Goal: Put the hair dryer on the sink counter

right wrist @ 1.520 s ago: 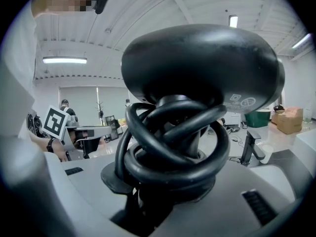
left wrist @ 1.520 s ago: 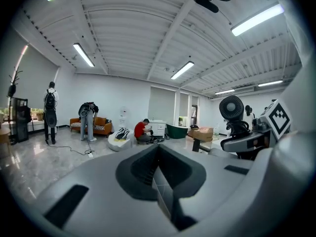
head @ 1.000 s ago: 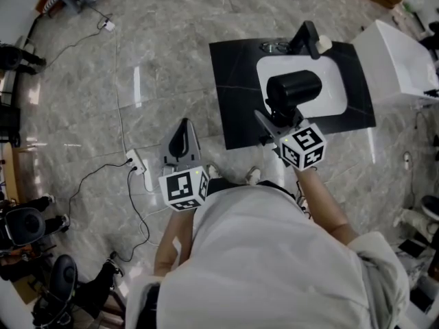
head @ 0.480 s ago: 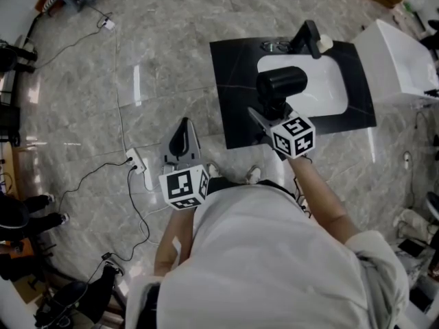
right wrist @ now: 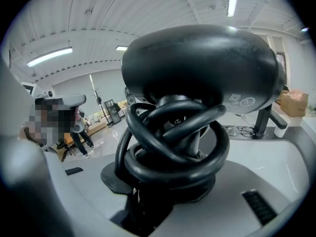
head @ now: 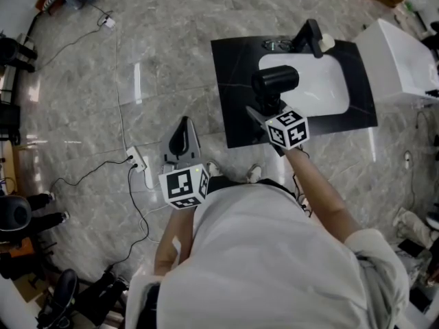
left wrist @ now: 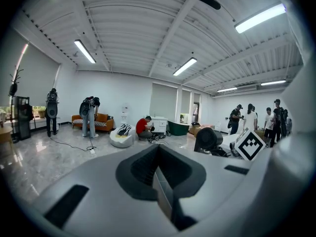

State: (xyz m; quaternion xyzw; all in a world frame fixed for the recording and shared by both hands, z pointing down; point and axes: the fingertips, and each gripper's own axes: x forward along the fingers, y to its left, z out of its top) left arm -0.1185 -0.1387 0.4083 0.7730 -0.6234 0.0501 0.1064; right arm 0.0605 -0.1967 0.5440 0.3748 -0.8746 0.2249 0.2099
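Glossy black hair dryer [right wrist: 197, 68], cord [right wrist: 173, 147] coiled round handle, clamped, probably there, in right gripper [head: 266, 113] fingers; left gripper [head: 182, 139] fingers together.

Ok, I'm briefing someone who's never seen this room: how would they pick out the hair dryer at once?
Find the black sink counter with its white basin. Over the basin's left edge, the right gripper holds the hair dryer. It is a fat black barrel with cord coiled round its handle, unlike the slim black faucet at the counter's back.
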